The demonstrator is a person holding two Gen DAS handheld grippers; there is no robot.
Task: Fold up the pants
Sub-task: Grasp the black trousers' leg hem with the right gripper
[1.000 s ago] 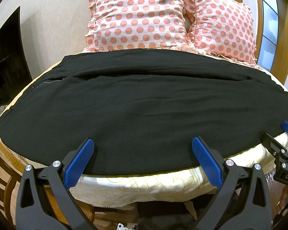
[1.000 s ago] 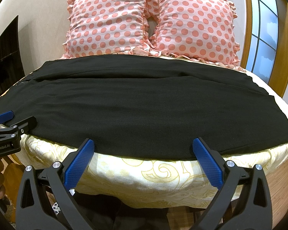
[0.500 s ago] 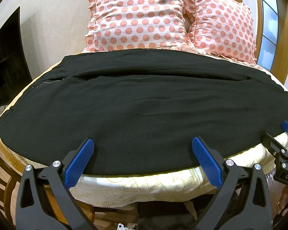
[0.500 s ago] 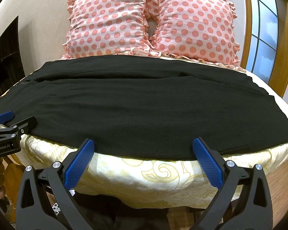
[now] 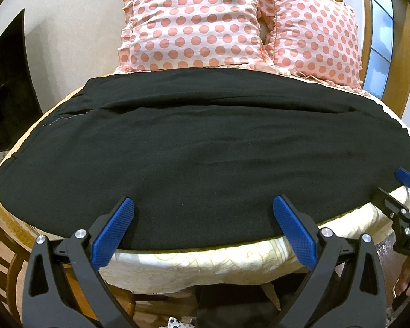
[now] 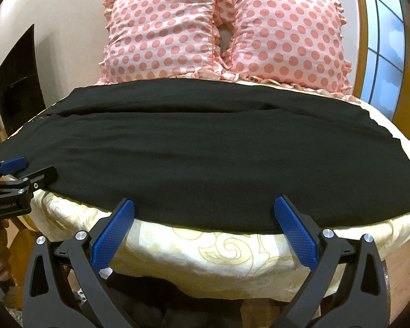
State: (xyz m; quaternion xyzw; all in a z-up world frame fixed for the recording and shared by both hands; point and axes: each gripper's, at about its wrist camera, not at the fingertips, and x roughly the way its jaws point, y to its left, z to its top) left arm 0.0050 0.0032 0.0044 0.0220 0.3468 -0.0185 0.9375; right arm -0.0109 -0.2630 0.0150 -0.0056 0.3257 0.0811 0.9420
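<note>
Black pants [image 5: 205, 147] lie flat and spread sideways across the bed, with the waist and zipper at the left; they also show in the right wrist view [image 6: 205, 158]. My left gripper [image 5: 202, 218] is open and empty, fingertips at the pants' near edge. My right gripper [image 6: 203, 218] is open and empty at the same near edge, further right. Each gripper shows in the other's view: the right one [image 5: 396, 191] at the right edge, the left one [image 6: 27, 172] at the left edge.
Two pink polka-dot pillows [image 5: 194, 24] [image 6: 284, 35] stand at the head of the bed. The cream patterned bedsheet [image 6: 218, 257] hangs over the near edge. A dark screen [image 5: 8, 87] is on the left wall. A wood-framed window [image 6: 382, 54] is at the right.
</note>
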